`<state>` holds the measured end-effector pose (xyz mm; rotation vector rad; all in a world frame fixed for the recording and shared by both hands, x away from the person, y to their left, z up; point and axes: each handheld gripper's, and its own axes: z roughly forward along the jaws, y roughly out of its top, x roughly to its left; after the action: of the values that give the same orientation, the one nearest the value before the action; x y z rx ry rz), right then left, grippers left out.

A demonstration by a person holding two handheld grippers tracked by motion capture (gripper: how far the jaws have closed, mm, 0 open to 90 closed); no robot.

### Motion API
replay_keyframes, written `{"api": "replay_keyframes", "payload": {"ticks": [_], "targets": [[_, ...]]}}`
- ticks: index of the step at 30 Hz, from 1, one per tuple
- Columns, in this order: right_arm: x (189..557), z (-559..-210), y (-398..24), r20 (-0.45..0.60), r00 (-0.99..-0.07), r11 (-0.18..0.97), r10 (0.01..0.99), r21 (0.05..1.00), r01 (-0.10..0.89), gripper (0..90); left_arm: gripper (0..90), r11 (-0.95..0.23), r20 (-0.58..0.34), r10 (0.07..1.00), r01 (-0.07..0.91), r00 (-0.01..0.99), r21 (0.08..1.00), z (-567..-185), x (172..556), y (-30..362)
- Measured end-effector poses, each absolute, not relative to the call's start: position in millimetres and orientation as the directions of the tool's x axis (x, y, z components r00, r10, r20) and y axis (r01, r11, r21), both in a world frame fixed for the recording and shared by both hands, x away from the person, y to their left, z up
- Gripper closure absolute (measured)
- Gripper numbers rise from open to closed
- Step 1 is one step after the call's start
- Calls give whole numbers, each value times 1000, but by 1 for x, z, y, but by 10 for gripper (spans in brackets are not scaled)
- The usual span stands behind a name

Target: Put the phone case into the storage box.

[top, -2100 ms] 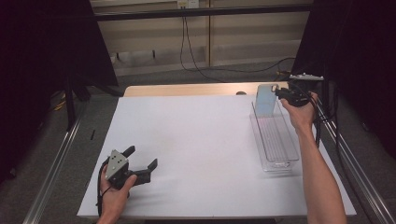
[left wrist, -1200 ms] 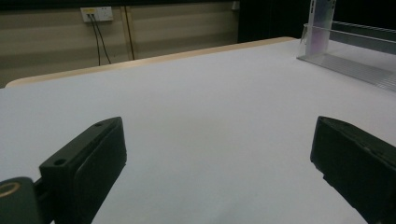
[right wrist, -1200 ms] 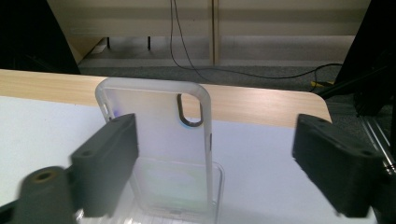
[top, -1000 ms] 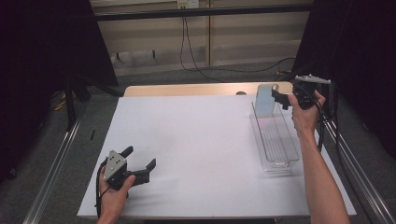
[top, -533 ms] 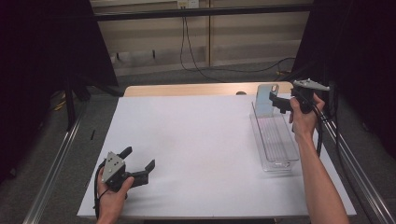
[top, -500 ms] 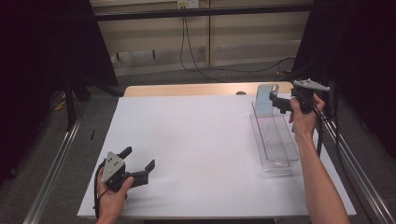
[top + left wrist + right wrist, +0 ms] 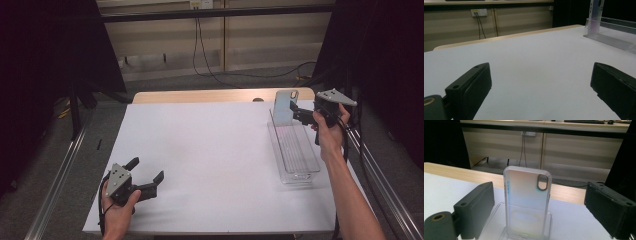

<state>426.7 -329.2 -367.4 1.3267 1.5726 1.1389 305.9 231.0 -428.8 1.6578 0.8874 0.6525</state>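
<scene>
Right gripper (image 7: 298,113) held level at far right of table (image 7: 210,150), jaws spread wide, nothing between pads; phone case (image 7: 285,106) ahead of tips, not touched. Left gripper (image 7: 146,176) resting near front-left corner of table, jaws likewise apart and empty.

Largest to smallest:
- Table: white top, bare in the middle, wooden strip along far edge.
- Clear rack (image 7: 295,150): long transparent tray, lying front to back along right side.
- Phone case: pale, translucent, camera cut-out at top; standing upright in far end of rack, back face toward right gripper (image 7: 539,220).

Step in hand, judged: either lining up on the case or leaving it standing in the slot; cannot tell which.

For a clean grip: centre case between the jaws, square pads to its two long edges, approach level. Close slowly on the rim, not the flexible back. Lift straight up out of slot. Risk: case tipping, or light rack sliding.
</scene>
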Motion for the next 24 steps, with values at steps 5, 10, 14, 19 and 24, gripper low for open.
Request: {"api": "replay_keyframes", "payload": {"ticks": [5, 10, 14, 19, 24], "targets": [[418, -368, -331, -5, -145, 43, 989, 964, 263, 131, 34, -125, -21, 822, 216, 569, 968, -428, 305, 231], [410, -372, -332, 9, -158, 31, 987, 968, 248, 121, 33, -111, -30, 825, 213, 564, 971, -427, 304, 232], [399, -373, -330, 15, -183, 30, 983, 971, 237, 91, 27, -108, -29, 826, 209, 563, 972, -427, 302, 234], [385, -373, -329, 12, -198, 34, 980, 973, 227, 30, 27, -109, -26, 832, 210, 555, 972, -427, 301, 235], [372, -377, -330, 14, -184, 28, 983, 974, 224, 9, 26, -104, -29, 831, 206, 556, 973, -426, 301, 236]]}}
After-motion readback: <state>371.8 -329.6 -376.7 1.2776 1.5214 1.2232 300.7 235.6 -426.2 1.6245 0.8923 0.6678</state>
